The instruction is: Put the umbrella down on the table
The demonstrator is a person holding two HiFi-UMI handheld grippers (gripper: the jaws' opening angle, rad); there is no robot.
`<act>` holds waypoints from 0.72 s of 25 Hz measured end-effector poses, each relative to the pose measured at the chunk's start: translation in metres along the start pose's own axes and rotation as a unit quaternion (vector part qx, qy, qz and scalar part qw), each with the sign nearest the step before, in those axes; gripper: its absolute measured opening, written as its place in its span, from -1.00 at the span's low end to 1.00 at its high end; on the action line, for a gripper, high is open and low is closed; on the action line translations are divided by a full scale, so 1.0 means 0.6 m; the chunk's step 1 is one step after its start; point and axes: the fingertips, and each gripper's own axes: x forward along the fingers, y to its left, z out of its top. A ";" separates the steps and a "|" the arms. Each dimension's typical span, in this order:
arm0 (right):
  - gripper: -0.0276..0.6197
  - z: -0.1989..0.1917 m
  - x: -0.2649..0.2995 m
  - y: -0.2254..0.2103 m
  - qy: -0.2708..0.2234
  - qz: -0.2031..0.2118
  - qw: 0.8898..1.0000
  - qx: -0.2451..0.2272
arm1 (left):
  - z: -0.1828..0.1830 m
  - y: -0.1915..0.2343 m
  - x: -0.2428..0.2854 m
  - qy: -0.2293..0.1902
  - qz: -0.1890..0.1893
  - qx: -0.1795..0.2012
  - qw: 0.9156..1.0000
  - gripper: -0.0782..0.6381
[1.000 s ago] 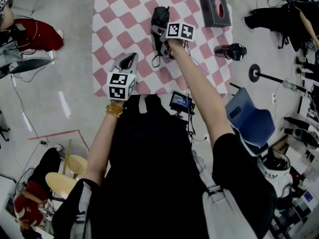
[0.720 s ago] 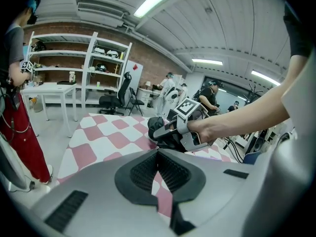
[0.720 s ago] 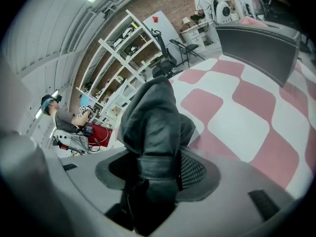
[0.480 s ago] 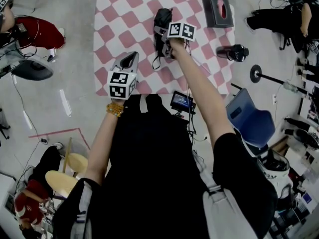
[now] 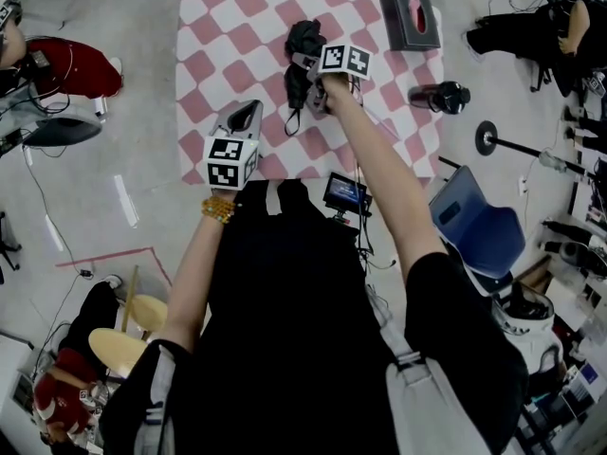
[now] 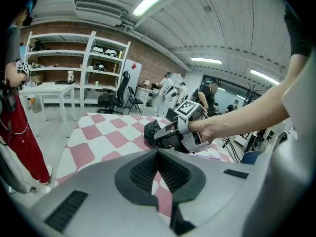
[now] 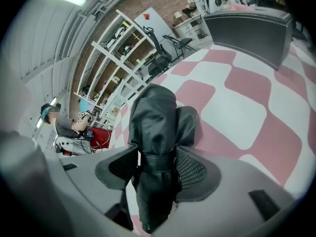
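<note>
L arm was bent, elbow near the body. The left gripper (image 5: 245,117) hung over the table's (image 5: 213,27) near edge, jaws pressed together w/ nothing between. R arm reached straight out toward 12 o'clock. The right gripper (image 5: 303,72) was clamped round the folded black umbrella (image 5: 303,41), approx mid-length. The umbrella was over the table's middle, 1 o'clock from the left gripper; contact w/ the table unclear.

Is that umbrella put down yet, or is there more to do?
Nearly. The folded umbrella lies low over the checkered table; contact is unclear. The right gripper is shut on it. Left: open those jaws, draw back. The left gripper is shut, empty.
</note>
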 end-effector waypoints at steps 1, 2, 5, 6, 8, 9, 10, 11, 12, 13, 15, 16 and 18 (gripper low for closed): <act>-0.17 0.000 -0.002 0.001 -0.001 0.001 1.000 0.001 | 0.000 -0.002 0.001 0.001 -0.001 0.001 1.000 -0.74; -0.17 0.000 -0.005 0.002 -0.002 0.002 1.000 0.001 | -0.001 -0.004 0.001 0.001 -0.002 0.002 1.000 -0.74; -0.17 -0.004 -0.015 0.006 -0.008 0.011 1.000 0.004 | -0.003 -0.011 0.000 0.002 -0.004 0.004 1.000 -0.74; -0.17 -0.005 -0.019 0.008 -0.010 0.015 1.000 0.006 | -0.003 -0.015 0.001 0.002 -0.005 0.006 1.000 -0.74; -0.17 -0.004 -0.027 0.014 -0.013 0.022 1.000 0.006 | -0.001 -0.020 0.003 0.002 -0.008 0.010 1.000 -0.74; -0.17 -0.003 -0.031 0.018 -0.014 0.026 1.000 0.003 | 0.000 -0.023 0.004 0.002 -0.009 0.011 1.000 -0.74; -0.17 -0.002 -0.036 0.022 -0.014 0.030 0.999 0.001 | 0.001 -0.026 0.005 0.002 -0.010 0.012 1.000 -0.74; -0.17 -0.001 -0.040 0.026 -0.015 0.034 0.999 -0.002 | 0.002 -0.029 0.005 0.003 -0.010 0.013 1.000 -0.74; -0.17 0.000 -0.045 0.031 -0.017 0.039 0.999 -0.005 | 0.003 -0.031 0.006 0.003 -0.010 0.014 1.000 -0.74; -0.17 0.001 -0.049 0.037 -0.018 0.044 0.999 -0.010 | 0.004 -0.034 0.006 0.003 -0.011 0.016 1.000 -0.74; -0.17 0.005 -0.060 0.051 -0.022 0.052 0.998 -0.025 | 0.008 -0.039 0.008 0.003 -0.011 0.019 1.000 -0.74; -0.17 0.008 -0.066 0.057 -0.024 0.054 0.998 -0.034 | 0.010 -0.041 0.008 0.002 -0.012 0.020 1.000 -0.74; -0.17 0.011 -0.078 0.067 -0.033 0.056 0.997 -0.048 | 0.011 -0.047 0.008 0.002 -0.013 0.022 1.000 -0.74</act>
